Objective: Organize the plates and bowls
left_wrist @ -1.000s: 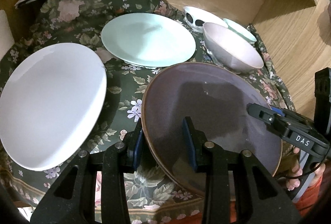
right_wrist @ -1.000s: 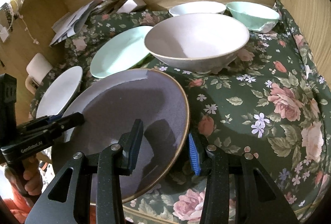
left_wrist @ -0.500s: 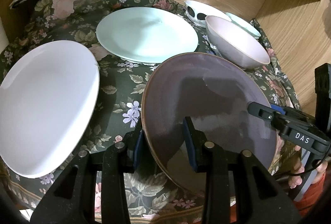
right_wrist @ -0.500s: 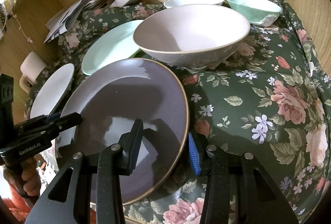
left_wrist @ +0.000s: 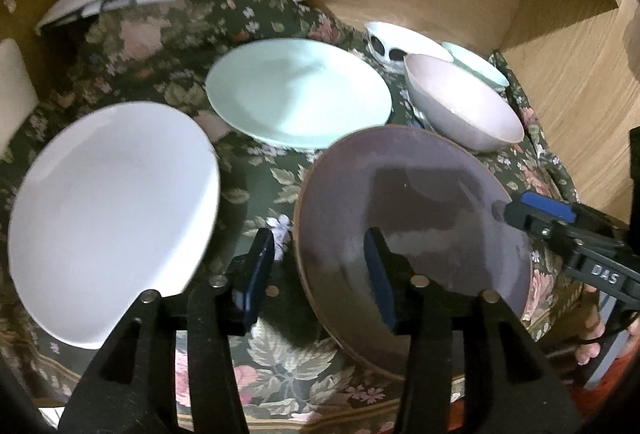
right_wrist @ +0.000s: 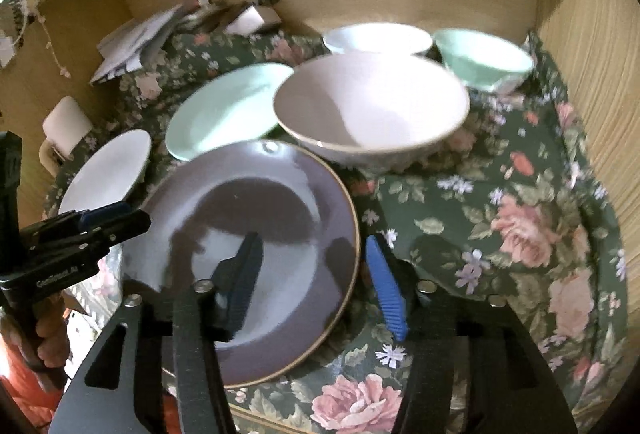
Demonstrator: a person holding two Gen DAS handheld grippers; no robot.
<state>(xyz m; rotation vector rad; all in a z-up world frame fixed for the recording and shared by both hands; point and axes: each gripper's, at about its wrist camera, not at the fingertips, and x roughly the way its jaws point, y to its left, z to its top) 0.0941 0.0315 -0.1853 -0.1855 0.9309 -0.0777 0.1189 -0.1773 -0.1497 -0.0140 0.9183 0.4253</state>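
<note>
Both grippers are lifting the purple plate [left_wrist: 412, 234] a little higher off the floral worktop [right_wrist: 500, 218] than a moment ago — left gripper [left_wrist: 320, 266] and right gripper [right_wrist: 316, 270] jaws straddling opposite rims, still spread — probably heading for the mint plate [left_wrist: 298, 93] stack.

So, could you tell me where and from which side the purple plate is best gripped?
Judging by its thin, raised rim, grip the purple plate at the near edge, one finger above and one below. The left gripper and right gripper already straddle opposite sides there; the pink bowl crowds the far edge.
</note>
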